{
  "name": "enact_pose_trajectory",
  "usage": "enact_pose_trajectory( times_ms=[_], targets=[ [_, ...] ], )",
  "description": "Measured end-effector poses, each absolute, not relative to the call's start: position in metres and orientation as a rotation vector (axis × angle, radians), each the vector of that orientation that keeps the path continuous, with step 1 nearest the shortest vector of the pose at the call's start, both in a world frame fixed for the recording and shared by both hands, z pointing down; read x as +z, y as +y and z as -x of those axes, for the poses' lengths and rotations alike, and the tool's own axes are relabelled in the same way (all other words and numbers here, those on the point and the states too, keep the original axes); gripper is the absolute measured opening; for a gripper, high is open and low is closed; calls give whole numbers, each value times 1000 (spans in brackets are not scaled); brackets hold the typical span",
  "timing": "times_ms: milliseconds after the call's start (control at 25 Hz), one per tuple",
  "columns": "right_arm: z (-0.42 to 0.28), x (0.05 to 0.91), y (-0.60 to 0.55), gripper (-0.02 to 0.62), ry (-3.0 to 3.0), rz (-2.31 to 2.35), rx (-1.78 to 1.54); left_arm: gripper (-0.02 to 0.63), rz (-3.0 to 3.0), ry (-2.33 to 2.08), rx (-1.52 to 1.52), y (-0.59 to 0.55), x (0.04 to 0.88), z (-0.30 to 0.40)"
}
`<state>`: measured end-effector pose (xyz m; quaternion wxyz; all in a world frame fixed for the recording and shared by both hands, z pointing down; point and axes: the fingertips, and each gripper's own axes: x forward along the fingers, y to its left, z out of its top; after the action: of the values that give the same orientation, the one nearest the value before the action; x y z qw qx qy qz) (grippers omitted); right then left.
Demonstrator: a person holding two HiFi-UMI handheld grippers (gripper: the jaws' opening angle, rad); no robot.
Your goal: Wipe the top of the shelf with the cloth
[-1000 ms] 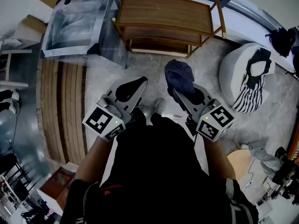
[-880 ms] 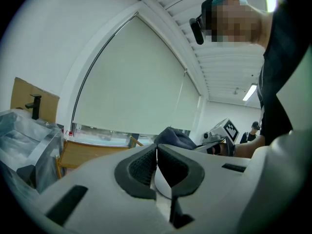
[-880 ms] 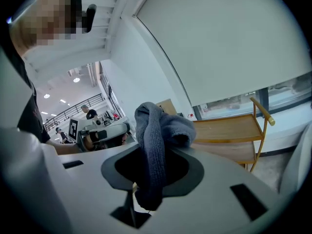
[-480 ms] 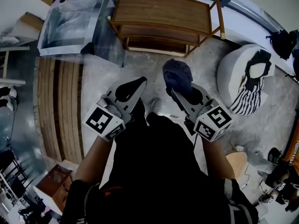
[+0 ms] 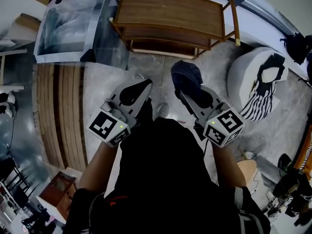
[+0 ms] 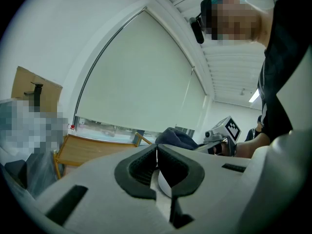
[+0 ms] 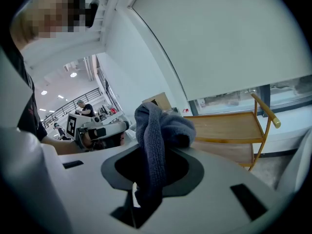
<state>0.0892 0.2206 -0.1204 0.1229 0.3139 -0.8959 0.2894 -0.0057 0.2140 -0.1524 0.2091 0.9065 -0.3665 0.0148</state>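
Approach step, wiping not yet begun. Right gripper (image 5: 184, 94) clamped on dark cloth (image 5: 186, 77), which is bunched above its jaws. Left gripper (image 6: 156, 152) closed, nothing between jaws. Wooden shelf (image 5: 170, 11) ahead of both grippers, well apart. Next move probably: carry cloth forward and press it flat on shelf top.
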Motion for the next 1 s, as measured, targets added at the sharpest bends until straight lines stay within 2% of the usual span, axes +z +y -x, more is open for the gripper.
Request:
enact_pose_trajectory(
  times_ms=[640, 1000],
  targets=[
    [2, -54, 95, 95, -2493, -898, 906, 20, -2498, -969, 17, 91, -98, 87],
    [48, -16, 33, 95, -2414, -918, 935, 20, -2447, -967, 135, 32, -53, 134]
  ],
)
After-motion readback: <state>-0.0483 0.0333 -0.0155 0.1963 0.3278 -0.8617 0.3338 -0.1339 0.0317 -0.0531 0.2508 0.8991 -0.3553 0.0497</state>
